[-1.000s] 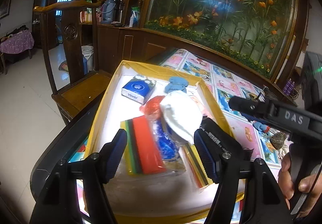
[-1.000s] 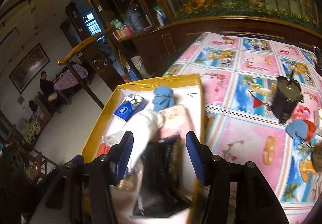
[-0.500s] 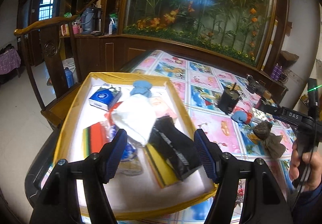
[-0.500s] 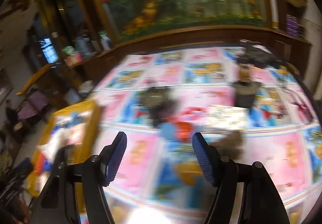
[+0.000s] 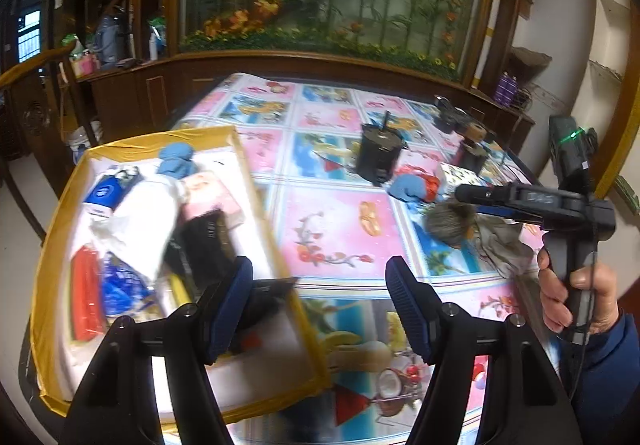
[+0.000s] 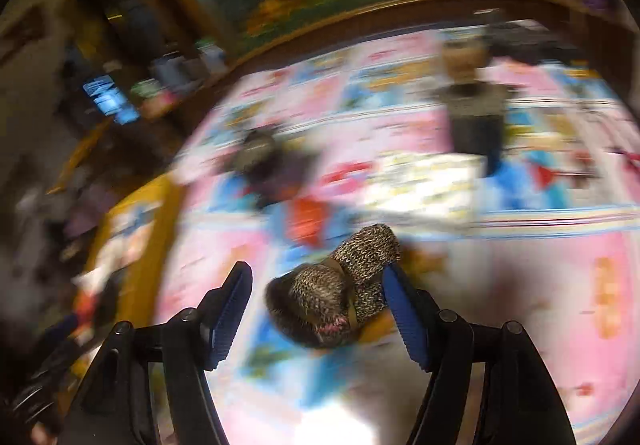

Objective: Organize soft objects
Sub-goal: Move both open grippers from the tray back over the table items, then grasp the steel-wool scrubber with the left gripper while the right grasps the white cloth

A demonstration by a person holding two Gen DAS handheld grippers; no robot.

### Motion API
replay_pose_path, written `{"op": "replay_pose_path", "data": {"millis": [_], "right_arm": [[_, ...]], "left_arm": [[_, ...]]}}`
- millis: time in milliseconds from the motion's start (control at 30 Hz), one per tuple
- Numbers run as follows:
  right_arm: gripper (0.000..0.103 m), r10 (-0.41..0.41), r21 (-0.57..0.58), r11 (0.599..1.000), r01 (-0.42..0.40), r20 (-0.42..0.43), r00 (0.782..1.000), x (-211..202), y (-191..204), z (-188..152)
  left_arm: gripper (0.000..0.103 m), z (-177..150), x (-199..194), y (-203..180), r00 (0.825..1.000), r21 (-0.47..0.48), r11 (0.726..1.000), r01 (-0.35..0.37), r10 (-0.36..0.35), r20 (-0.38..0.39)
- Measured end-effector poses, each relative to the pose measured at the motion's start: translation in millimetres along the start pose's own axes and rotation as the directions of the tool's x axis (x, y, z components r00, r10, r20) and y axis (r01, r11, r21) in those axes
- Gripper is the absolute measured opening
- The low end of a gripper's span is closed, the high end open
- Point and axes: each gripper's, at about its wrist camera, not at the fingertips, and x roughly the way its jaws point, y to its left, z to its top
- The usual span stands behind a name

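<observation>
- The knitted hat (image 6: 344, 285), speckled grey-brown with a fuzzy rim, lies on the table (image 6: 540, 285) between the jaws of the right gripper (image 6: 316, 309); it looks to touch the right-hand pad, while the left pad stands clear of it.
- Those jaws have just been opening and stand apart; the hat sits between them but is not squeezed yet.
- A second ago this gripper hung over the yellow tray (image 5: 52, 229) with a black item between its jaws; now it has swung across the table to the hat, so I judge 1 item delivered and the next pickup in hand.
- From the left wrist view the hat (image 5: 452, 221) sits under the tip of the right gripper (image 5: 472, 193), which a hand (image 5: 576, 293) in a blue sleeve holds.
- Just beyond the hat lie a blue and red soft toy (image 5: 412, 187) and a black cup (image 5: 378, 155), both on the table outside the tray.
- The tray already holds a white cloth (image 5: 136, 213), a blue tissue pack (image 5: 106, 193), a blue glove (image 5: 176, 161) and a black pouch (image 5: 204, 241).
- The left gripper (image 5: 320, 301) has slid rightward off the tray's middle; its jaws are apart with nothing in them, over the tray's right edge and the patterned tablecloth.
- Closing on the hat's bulk, not the loose rim, seems the safer grip.
</observation>
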Motion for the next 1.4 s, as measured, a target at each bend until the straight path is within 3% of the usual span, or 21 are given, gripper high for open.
{"op": "replay_pose_path", "data": {"millis": [33, 67, 200, 400, 600, 667, 733, 767, 867, 1000, 1167, 1200, 1267, 1300, 1333, 1400], "right_arm": [[0.073, 0.059, -0.006, 0.998, -0.059, 0.003, 0.998, -4, 5, -1], [0.073, 0.055, -0.017, 0.998, -0.055, 0.030, 0.998, -10, 8, -1], [0.074, -0.064, 0.041, 0.997, 0.060, 0.115, 0.991, -30, -7, 1], [0.074, -0.104, 0.165, 0.984, 0.071, 0.202, 0.974, -63, -29, 1], [0.074, -0.096, 0.192, 0.980, 0.052, 0.229, 0.969, -80, -37, 3], [0.074, -0.141, 0.187, 0.977, 0.099, 0.224, 0.964, -79, -36, 2], [0.074, -0.209, 0.189, 0.967, 0.170, 0.205, 0.956, -78, -38, 0], [0.074, -0.226, 0.190, 0.963, 0.190, 0.188, 0.956, -77, -40, -3], [0.074, -0.260, 0.183, 0.955, 0.235, 0.129, 0.957, -71, -46, -11], [0.074, -0.331, 0.118, 0.939, 0.322, 0.062, 0.942, -58, -42, -24], [0.073, -0.457, -0.027, 0.889, 0.457, -0.002, 0.889, -36, -27, -40], [0.071, -0.470, -0.044, 0.882, 0.469, -0.015, 0.882, -31, -27, -42], [0.035, -0.502, -0.087, 0.864, 0.497, -0.048, 0.864, -21, -25, -46], [0.033, -0.525, -0.109, 0.848, 0.518, -0.034, 0.851, -20, -22, -47], [0.024, -0.529, -0.110, 0.845, 0.523, -0.031, 0.848, -20, -22, -47], [0.019, -0.517, -0.086, 0.854, 0.514, -0.014, 0.856, -26, -24, -46]], "left_arm": [[0.069, 1, 2, -4, 1.000, 0.010, 1.000, 0.006, -0.006, -0.007], [0.073, 1, 5, -9, 1.000, 0.024, 1.000, 0.012, -0.012, -0.015], [0.077, 5, 17, -30, 0.999, 0.080, 0.996, 0.026, -0.023, -0.035], [0.078, 17, 53, -61, 0.994, 0.145, 0.988, 0.048, -0.033, -0.108], [0.082, 24, 100, -82, 0.981, 0.199, 0.980, -0.016, 0.053, -0.186], [0.081, 24, 116, -81, 0.975, 0.173, 0.985, -0.027, 0.064, -0.215], [0.062, 23, 123, -80, 0.974, 0.152, 0.988, -0.038, 0.071, -0.216], [0.058, 21, 124, -79, 0.974, 0.142, 0.989, -0.048, 0.078, -0.214], [0.058, 18, 123, -80, 0.981, 0.125, 0.991, -0.048, 0.070, -0.179], [0.058, 17, 121, -77, 0.990, 0.092, 0.996, -0.017, 0.030, -0.141], [0.058, 19, 111, -76, 0.996, 0.099, 0.995, -0.011, 0.020, -0.087], [0.058, 19, 110, -76, 0.997, 0.096, 0.995, -0.008, 0.016, -0.080], [0.058, 20, 110, -74, 0.997, 0.092, 0.996, 0.003, 0.004, -0.078], [0.058, 21, 110, -74, 0.997, 0.090, 0.996, 0.007, 0.001, -0.082], [0.058, 21, 111, -73, 0.996, 0.089, 0.996, 0.010, -0.002, -0.084], [0.058, 21, 111, -74, 0.997, 0.091, 0.996, 0.016, -0.009, -0.082]]}}
